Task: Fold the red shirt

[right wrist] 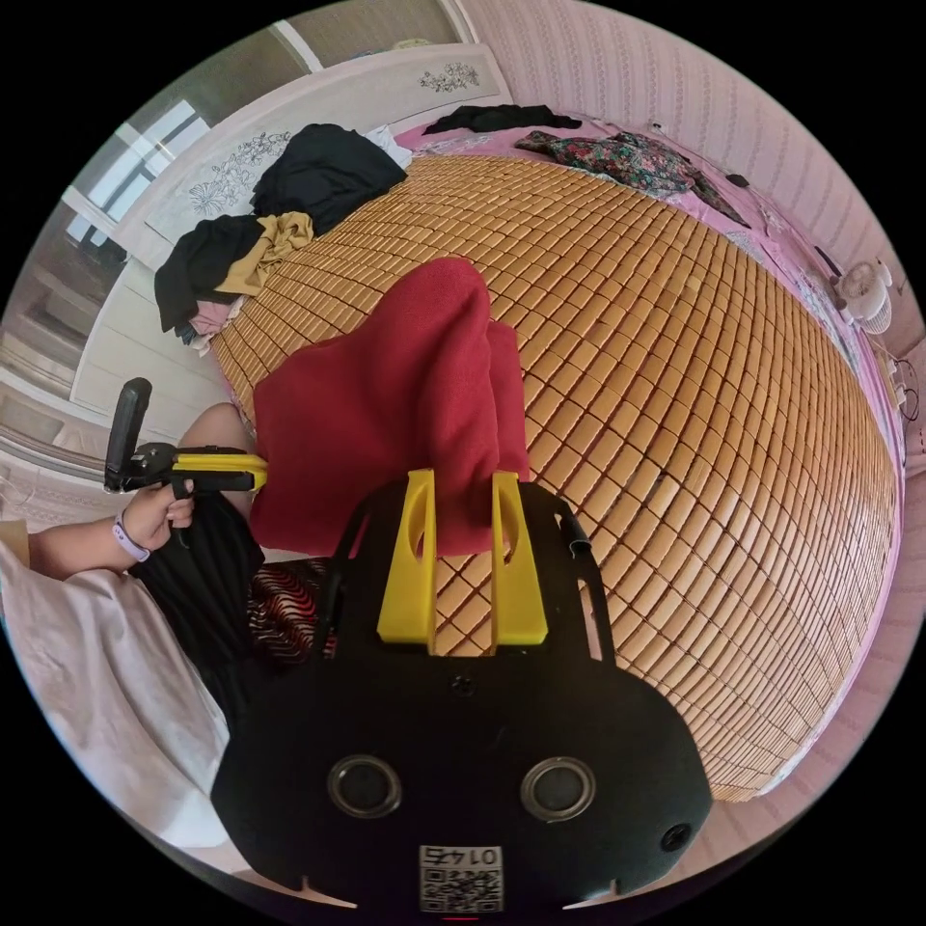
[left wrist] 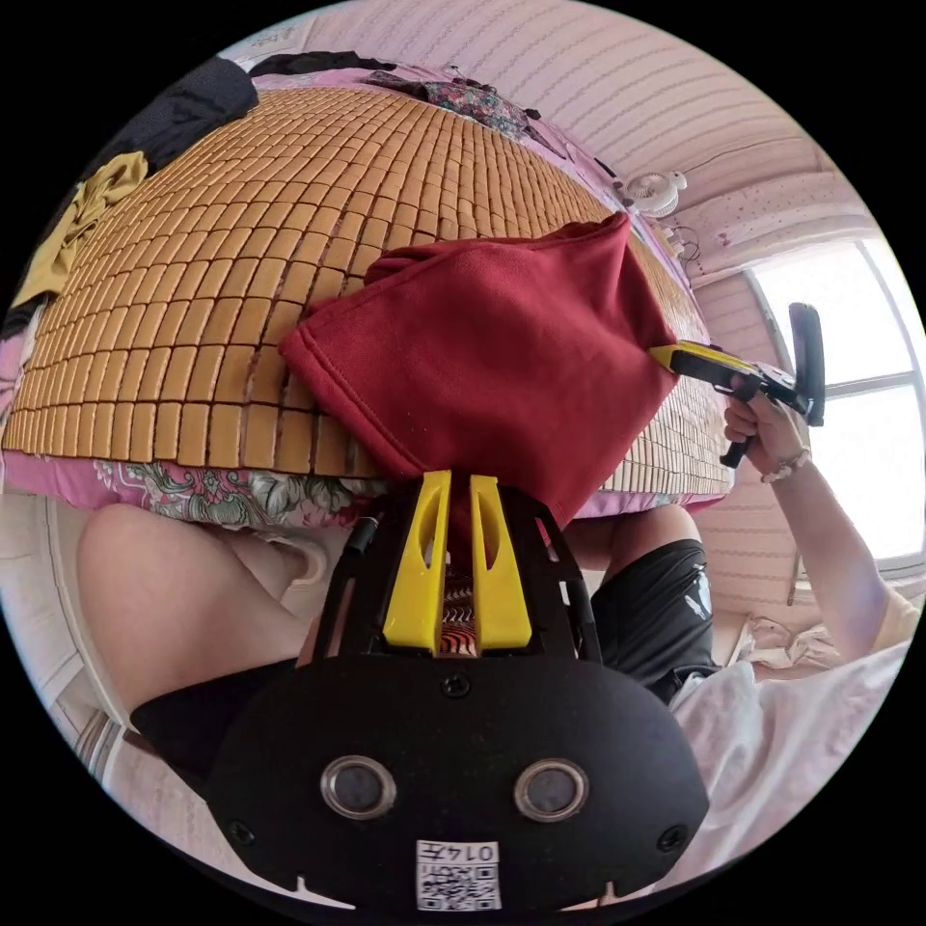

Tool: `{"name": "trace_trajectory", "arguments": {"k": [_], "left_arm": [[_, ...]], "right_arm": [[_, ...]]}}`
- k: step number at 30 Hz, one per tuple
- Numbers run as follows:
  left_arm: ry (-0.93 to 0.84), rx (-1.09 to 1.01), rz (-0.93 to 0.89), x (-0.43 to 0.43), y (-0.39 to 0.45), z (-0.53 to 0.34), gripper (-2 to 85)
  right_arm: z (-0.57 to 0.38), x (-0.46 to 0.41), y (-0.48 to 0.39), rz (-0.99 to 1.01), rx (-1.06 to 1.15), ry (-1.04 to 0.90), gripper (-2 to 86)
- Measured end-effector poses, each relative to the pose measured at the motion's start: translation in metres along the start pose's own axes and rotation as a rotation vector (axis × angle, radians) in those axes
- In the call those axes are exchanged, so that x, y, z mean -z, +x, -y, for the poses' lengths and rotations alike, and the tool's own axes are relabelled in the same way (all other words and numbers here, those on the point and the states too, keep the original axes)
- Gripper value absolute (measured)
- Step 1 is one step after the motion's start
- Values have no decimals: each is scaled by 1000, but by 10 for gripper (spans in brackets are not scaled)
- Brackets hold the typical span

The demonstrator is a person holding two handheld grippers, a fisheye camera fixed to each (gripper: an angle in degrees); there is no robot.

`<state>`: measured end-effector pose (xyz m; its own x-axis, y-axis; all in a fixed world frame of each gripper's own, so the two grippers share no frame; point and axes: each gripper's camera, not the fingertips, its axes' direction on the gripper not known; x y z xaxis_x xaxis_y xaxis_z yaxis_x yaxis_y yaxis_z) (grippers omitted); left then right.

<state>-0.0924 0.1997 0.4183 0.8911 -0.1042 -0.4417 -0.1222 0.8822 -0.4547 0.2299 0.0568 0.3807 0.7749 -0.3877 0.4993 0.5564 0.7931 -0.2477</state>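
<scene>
Hiding gripper (left wrist: 461, 487) tips: red shirt (left wrist: 482, 357)

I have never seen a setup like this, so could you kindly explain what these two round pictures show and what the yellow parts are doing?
No robot here: a person holds a hand tool in each hand, each ending in two yellow tongs with a fisheye camera riding just behind. One picture looks out from the left tongs, the other from the right tongs.

Each camera also catches the other tool: the right tongs appear at the side of the left gripper view, and the left tongs at the side of the right gripper view.

Both pairs pinch edges of the dark red fabric shirt, lifting it over a bed covered by a tan mat of small bamboo tiles. A heap of black and mustard clothes and a crumpled floral garment lie at its far edges.
</scene>
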Motion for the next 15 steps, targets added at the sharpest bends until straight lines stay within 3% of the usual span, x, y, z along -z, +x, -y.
{"name": "trace_trajectory", "arguments": {"k": [7, 15], "left_arm": [[-91, -310, 39, -27, 111, 67, -5], [-301, -804, -32, -154, 373, 141, -7]], "right_arm": [[-116, 35, 70, 47, -218, 164, 71], [-283, 108, 204, -110, -563, 215, 69]]}}
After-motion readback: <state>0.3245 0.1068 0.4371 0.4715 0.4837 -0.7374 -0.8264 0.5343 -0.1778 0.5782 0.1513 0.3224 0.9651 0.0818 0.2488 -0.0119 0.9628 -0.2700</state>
